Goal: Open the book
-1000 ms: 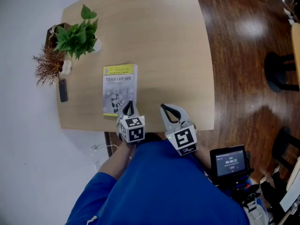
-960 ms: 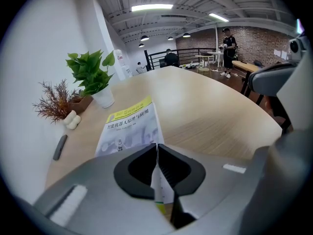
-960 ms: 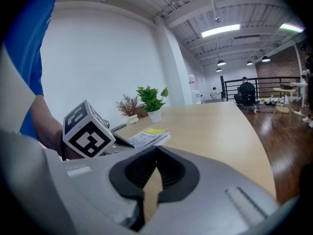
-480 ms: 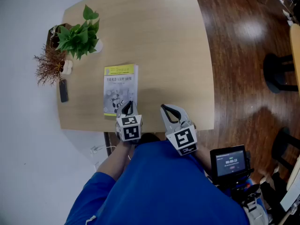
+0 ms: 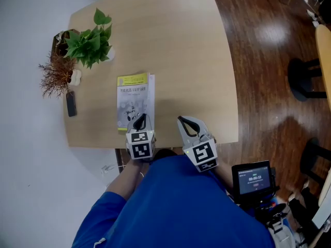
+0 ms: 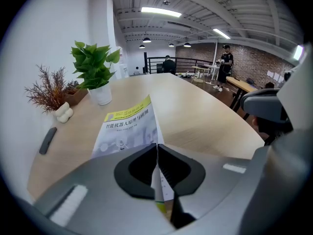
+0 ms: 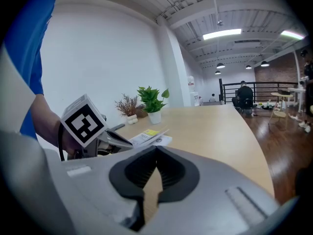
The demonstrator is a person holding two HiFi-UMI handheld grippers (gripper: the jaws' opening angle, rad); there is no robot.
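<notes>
The book (image 5: 134,99) hasn't shifted over the last second, but the left gripper (image 5: 139,121) at its near right corner has. It has rolled a touch, so its marker cube (image 5: 140,144) now faces more squarely up, and it has drawn in slightly over the corner. That looks to me like the start of the lift. The grip is made and the turning of the cover (image 6: 128,127) is only just beginning.

The left gripper's jaws are pressed together with a thin sheet pinched edge-on between the pads, which I take to be the cover (perhaps with a page or two, I can't tell). From the right gripper's side, the cover stands a little clear of the pages at that corner, so the book is barely ajar and far from open.

The right gripper (image 5: 187,124) hangs just to the right, over the table's near edge. Its jaws are closed on nothing and well clear of the book.

Outward from there, the book lies flat on the near left part of the table (image 5: 181,45). Along the far left edge are a potted plant (image 5: 88,40), a dried sprig (image 5: 54,74) and a dark flat gadget (image 5: 71,103), all well apart from the cover's swing.
</notes>
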